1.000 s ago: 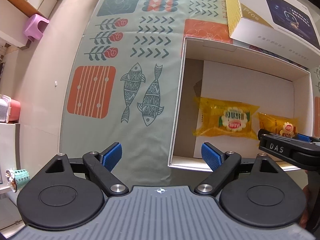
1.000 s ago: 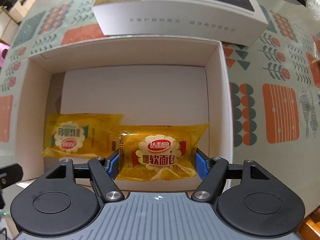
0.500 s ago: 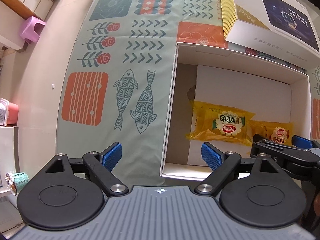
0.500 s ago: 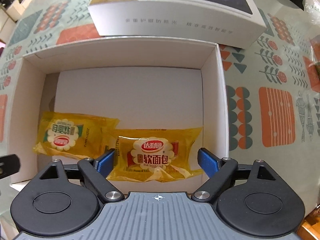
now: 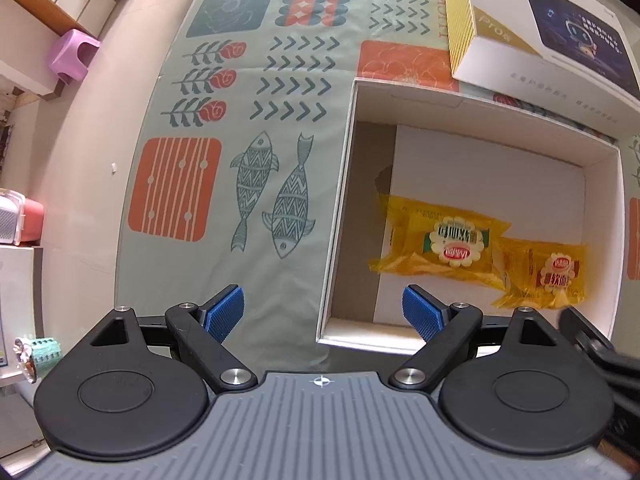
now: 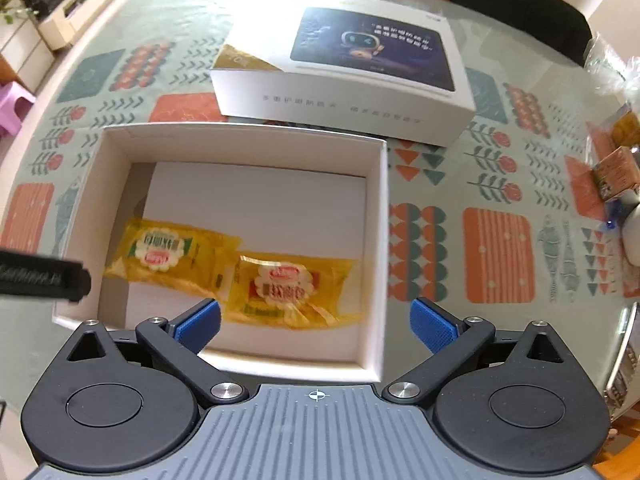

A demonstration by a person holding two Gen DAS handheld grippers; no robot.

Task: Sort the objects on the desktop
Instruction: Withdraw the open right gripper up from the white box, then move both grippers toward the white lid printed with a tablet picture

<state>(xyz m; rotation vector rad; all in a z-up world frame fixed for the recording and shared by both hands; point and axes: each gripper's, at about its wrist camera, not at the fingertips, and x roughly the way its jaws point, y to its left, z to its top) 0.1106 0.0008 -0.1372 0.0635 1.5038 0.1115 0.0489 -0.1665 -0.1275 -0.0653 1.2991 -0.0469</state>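
Observation:
An open white box (image 6: 382, 216) sits on the patterned tablecloth; it also shows in the left wrist view (image 5: 340, 208). Two yellow bread packets lie flat inside it: one at the left (image 6: 168, 254) (image 5: 444, 248) and one at the right (image 6: 288, 288) (image 5: 548, 272). My right gripper (image 6: 316, 322) is open and empty, above the box's near edge, behind the right packet. My left gripper (image 5: 324, 312) is open and empty over the box's near left corner.
A closed white product box (image 6: 344, 76) with a robot picture lies behind the open box. Small packets and a carton (image 6: 616, 172) lie at the table's right edge. A purple stool (image 5: 72, 54) stands on the floor at the left.
My right gripper opened, let go of the right bread packet in the box and pulled back and up. The left gripper drifted slightly back, still open.

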